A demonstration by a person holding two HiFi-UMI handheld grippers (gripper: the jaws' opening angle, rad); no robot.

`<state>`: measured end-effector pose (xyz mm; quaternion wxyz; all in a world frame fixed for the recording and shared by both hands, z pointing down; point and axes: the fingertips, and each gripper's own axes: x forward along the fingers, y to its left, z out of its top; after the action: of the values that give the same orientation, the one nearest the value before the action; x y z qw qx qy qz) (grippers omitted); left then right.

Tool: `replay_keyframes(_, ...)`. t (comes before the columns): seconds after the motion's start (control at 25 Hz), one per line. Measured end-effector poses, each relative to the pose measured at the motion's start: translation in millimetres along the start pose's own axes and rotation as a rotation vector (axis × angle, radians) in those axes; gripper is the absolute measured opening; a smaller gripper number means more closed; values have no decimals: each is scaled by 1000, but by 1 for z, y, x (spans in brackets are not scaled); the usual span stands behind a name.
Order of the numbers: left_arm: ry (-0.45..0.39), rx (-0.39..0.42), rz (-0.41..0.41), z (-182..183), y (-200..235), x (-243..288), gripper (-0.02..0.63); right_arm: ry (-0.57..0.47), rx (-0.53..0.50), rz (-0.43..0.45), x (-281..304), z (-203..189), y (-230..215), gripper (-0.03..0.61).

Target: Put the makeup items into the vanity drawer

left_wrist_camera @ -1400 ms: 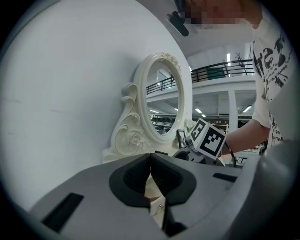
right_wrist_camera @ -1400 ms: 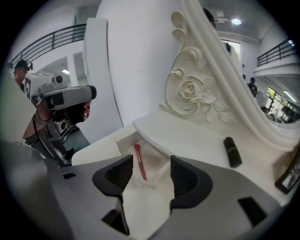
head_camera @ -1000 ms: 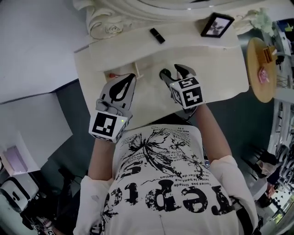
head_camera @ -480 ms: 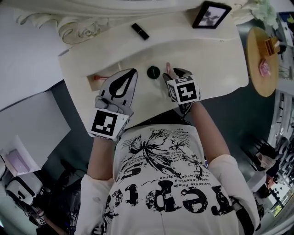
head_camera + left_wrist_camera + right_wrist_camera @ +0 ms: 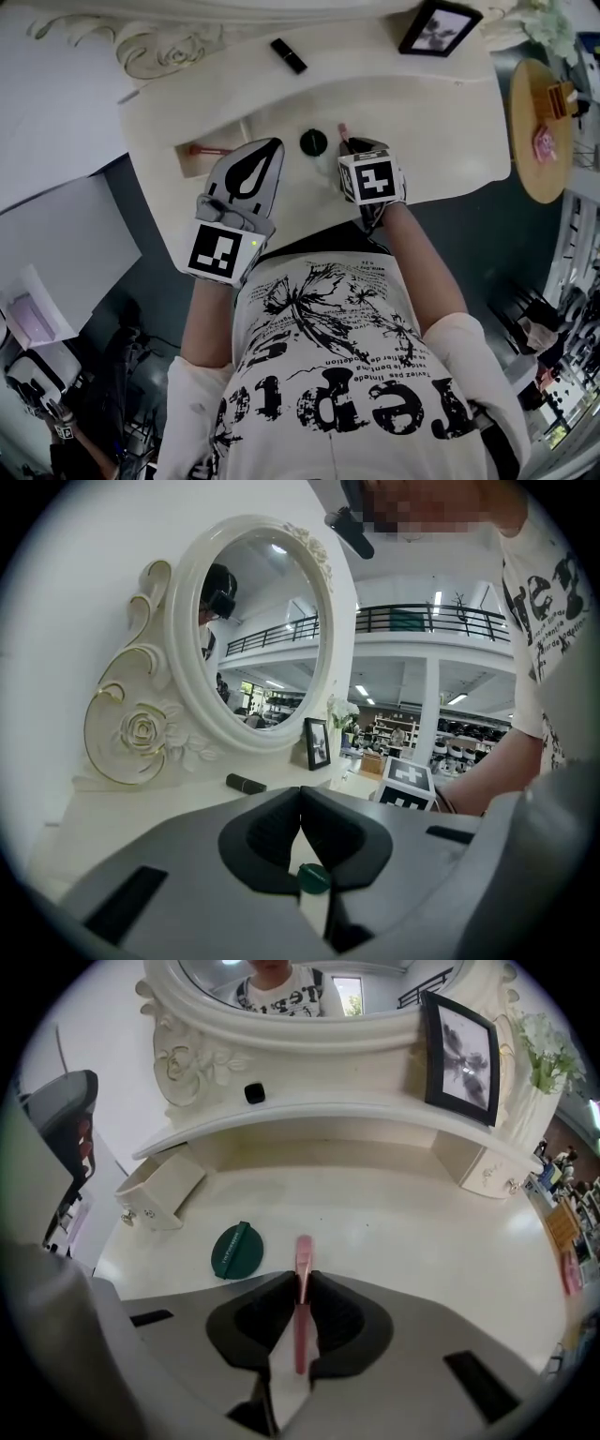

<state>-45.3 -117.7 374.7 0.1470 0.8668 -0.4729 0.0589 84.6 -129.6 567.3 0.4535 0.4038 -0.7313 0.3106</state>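
Observation:
A slim pink makeup tube [image 5: 303, 1260] lies on the cream vanity top [image 5: 403, 1222], pointing away from me. My right gripper [image 5: 302, 1279] has its jaws closing on it, and the pads press its sides; the head view shows the pink tube [image 5: 343, 131] poking out ahead of the right gripper [image 5: 349, 147]. A round dark green compact [image 5: 236, 1250] lies just left of it. My left gripper [image 5: 300, 791] hovers shut and holds nothing, near the compact [image 5: 313, 142]. The small drawer [image 5: 202, 150] stands open at the left with a red item inside.
A black lipstick [image 5: 289, 55] lies on the raised back shelf under the oval mirror [image 5: 258, 639]. A black picture frame [image 5: 461, 1049] stands at the back right. A round wooden side table [image 5: 544, 131] stands to the right of the vanity.
The right gripper's jaws, wide apart a second ago, have come together on the pink tube. The left gripper has hardly moved. The head camera has shifted a little.

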Motion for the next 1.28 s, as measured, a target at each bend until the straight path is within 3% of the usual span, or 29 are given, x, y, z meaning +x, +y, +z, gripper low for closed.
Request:
replay_keyframes(0.32,-37,17,38,11,-1,-16,14,-4,-11,18,-15,4,1,64)
replay_keyframes(0.64,-93,63,93,32,0,-45,14,-141,-186,85,-52,61,29,64)
replay_keyframes(0.92,-134,56,205,39,20,-92,14,-212,-353,204,-71,101,93,64)
replay_keyframes(1.28,-138,24,409,32,56,-162,14,-236,-591,393,-72,124,198,64)
